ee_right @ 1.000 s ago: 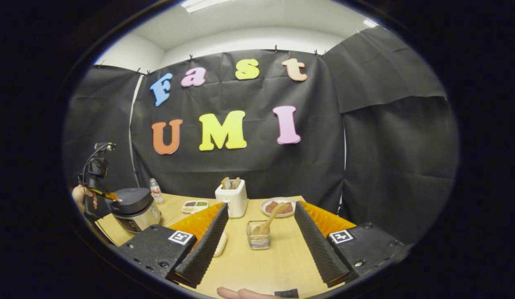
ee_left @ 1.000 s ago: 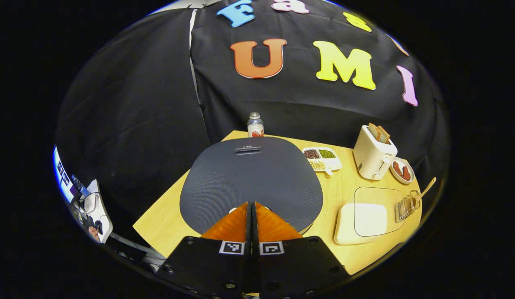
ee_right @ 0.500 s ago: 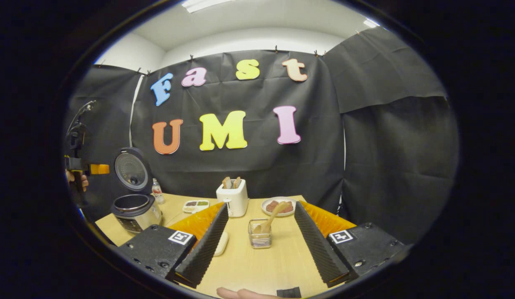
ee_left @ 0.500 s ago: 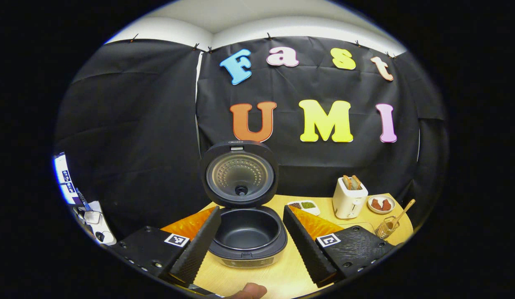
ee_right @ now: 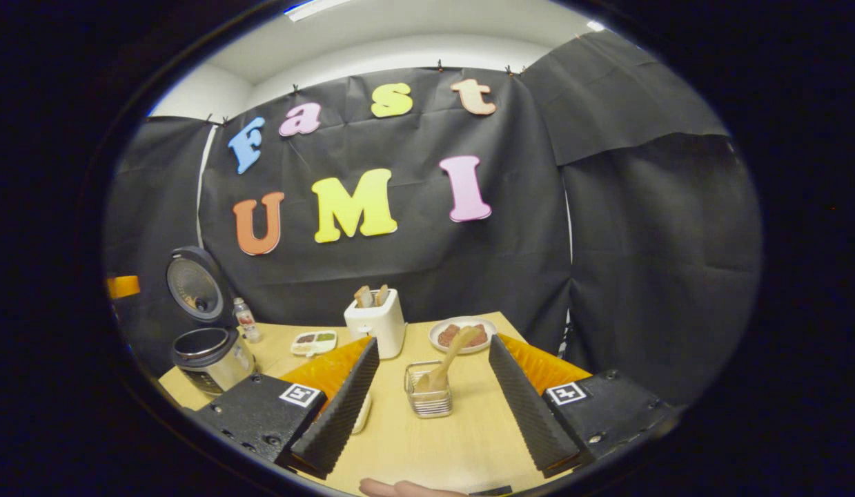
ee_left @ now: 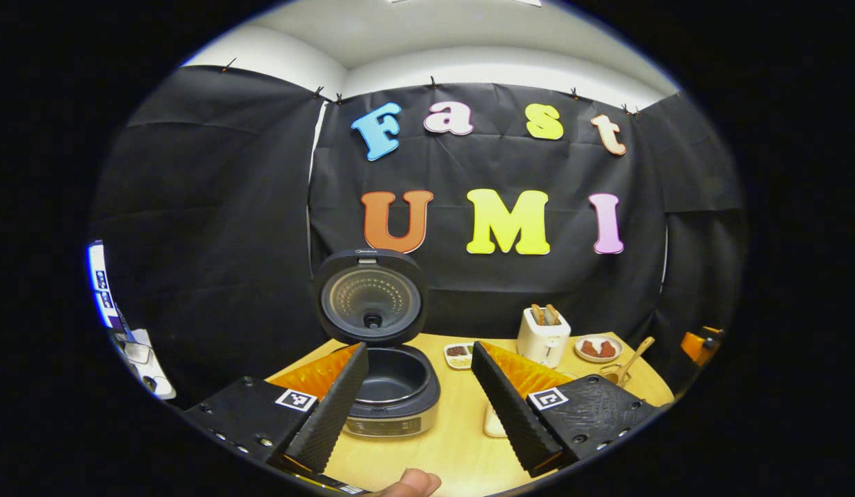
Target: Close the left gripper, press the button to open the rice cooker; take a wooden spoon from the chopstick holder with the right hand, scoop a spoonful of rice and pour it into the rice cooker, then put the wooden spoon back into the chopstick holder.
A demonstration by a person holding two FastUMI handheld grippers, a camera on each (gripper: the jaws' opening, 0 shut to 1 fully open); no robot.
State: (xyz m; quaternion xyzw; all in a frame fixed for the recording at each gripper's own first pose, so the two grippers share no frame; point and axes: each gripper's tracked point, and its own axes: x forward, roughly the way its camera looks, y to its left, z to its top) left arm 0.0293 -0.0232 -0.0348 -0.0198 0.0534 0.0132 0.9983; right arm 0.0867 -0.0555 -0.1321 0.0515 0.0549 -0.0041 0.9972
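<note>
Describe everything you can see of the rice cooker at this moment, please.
The rice cooker stands on the wooden table, near its left end in the right gripper view. Its dark lid is swung fully open and stands upright behind the body, showing a metallic, dimpled inner plate with a small dark knob in the middle. The dark inner pot looks empty. The body looks silvery below a dark rim, with a panel on its front. No gripper touches it.

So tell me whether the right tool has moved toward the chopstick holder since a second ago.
Yes, slightly: in the right gripper view the chopstick holder sits a bit larger and lower between the open right tool, so it has crept forward.
</note>
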